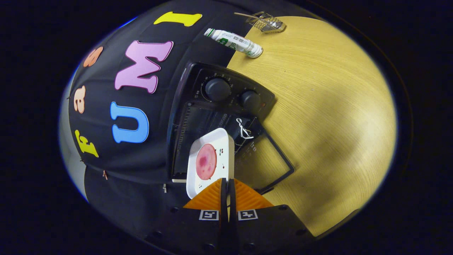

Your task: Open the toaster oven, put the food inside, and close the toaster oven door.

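- One counter [336, 106] carried one oven [219, 117], door [265, 163] open.
- One plate [223, 145] sat at the oven's mouth, half inside; likely stiff, light and slippery, best taken by the rim.
- One bottle [233, 42] and one wire holder [265, 22] lay beyond the oven.
- One food slice [206, 161] lay on the plate, probably soft and prone to slide.
- The hand-held gripper [228, 187] pinched the plate's near rim, fingers nearly together.

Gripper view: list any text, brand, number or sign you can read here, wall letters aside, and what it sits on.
None is legible.
Bottle: green label print, blurred.
Toaster oven: marks around the knobs and on the open door, too small.
Gripper, shut on the plate: square coded markers, no words.
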The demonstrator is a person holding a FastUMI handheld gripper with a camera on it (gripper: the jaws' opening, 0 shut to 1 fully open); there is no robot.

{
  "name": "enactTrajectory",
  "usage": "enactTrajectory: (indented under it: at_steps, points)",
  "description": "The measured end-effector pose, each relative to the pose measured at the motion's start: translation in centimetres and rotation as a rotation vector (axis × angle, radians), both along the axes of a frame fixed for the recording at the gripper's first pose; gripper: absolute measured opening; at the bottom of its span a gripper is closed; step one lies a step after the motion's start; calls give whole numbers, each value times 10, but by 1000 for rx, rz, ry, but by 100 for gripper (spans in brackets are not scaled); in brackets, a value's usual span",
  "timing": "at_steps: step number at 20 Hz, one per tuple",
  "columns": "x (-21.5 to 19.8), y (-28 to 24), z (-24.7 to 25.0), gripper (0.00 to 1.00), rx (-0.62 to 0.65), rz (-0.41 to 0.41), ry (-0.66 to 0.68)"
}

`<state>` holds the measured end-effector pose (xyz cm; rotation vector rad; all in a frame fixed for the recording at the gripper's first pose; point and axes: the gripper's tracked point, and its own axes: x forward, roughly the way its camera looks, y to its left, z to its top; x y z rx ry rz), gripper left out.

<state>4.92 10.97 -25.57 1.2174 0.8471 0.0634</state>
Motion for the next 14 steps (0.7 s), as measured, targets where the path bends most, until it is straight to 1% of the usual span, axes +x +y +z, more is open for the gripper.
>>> enactTrajectory:
  at_steps: [3,6,11,14]
  points:
    - [24,13,-12,5,18,-56,6]
    - [48,25,-14,5,33,-110,-16]
    - [85,31,-23,5,8,-206,-18]
    - [97,30,-21,5,-18,-257,-18]
